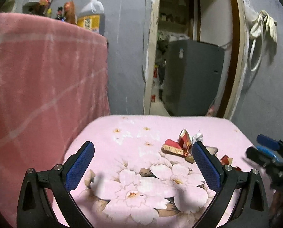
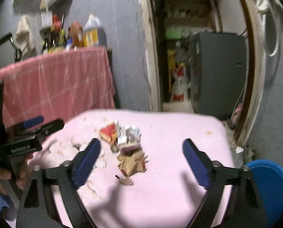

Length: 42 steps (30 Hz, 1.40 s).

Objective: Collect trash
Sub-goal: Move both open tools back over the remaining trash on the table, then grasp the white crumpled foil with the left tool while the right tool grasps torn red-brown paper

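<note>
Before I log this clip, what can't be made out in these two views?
- Trash pile, right wrist view: motion blur; piece count and print unreadable.
- Trash, left wrist view: right side hidden behind the left gripper's finger.
- Blue round object, right wrist view: cut by the frame edge; unidentifiable.
- Right gripper: open, nothing held.

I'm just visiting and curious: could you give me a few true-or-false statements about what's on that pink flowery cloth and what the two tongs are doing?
1. The wrappers lie in a loose pile on the pink cloth. True.
2. The right tongs are clamped on a wrapper. False: they stand open with nothing gripped.
3. The left tongs are open and hold nothing. True.
4. A green bucket stands at the cloth's right edge. False: the round thing there is blue.
5. A red carton is among the trash. True.
</note>
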Tool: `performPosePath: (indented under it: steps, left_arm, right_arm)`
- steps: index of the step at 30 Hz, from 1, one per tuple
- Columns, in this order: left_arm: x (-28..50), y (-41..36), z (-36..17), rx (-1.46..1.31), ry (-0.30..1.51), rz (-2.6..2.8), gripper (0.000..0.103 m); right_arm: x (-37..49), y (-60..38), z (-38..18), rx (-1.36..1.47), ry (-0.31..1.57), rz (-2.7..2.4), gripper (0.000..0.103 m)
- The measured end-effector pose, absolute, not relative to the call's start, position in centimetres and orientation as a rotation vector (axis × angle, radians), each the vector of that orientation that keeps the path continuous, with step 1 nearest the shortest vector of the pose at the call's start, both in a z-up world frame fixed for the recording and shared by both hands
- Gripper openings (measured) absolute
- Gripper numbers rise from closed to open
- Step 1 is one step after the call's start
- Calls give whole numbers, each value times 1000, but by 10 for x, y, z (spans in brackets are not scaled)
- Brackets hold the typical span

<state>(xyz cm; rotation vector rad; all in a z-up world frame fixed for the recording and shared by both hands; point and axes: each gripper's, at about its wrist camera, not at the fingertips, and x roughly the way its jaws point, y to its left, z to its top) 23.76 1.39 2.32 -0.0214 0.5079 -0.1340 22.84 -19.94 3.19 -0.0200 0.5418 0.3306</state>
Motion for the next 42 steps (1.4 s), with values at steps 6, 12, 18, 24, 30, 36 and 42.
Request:
performPosePath:
  steps: [6, 12, 18, 24, 30, 36, 42]
  left_arm:
    - [256, 10, 14, -11, 563, -204, 97]
    - [281, 5, 7, -28, 670, -269, 76]
    - [303, -12, 0, 3, 761, -311, 64]
    - [324, -25, -5, 8, 831, -358, 56]
    - [334, -30, 1, -18, 833, -394, 56]
    - [346, -27, -2, -123, 862, -381, 46]
    - [346, -22, 1, -167, 849, -384, 20]
  right_arm:
    - [241, -183, 17, -86, 643, 373, 67]
    - [254, -191, 3, -56, 743, 362, 46]
    - [256, -207, 0, 3, 763, 379, 24]
    - [260, -217, 4, 10, 749, 344, 16]
    - [265, -231, 4, 43, 743, 318, 16]
    - [262, -232, 4, 44, 733, 334, 18]
    - [261, -233, 1, 52, 739, 341, 20]
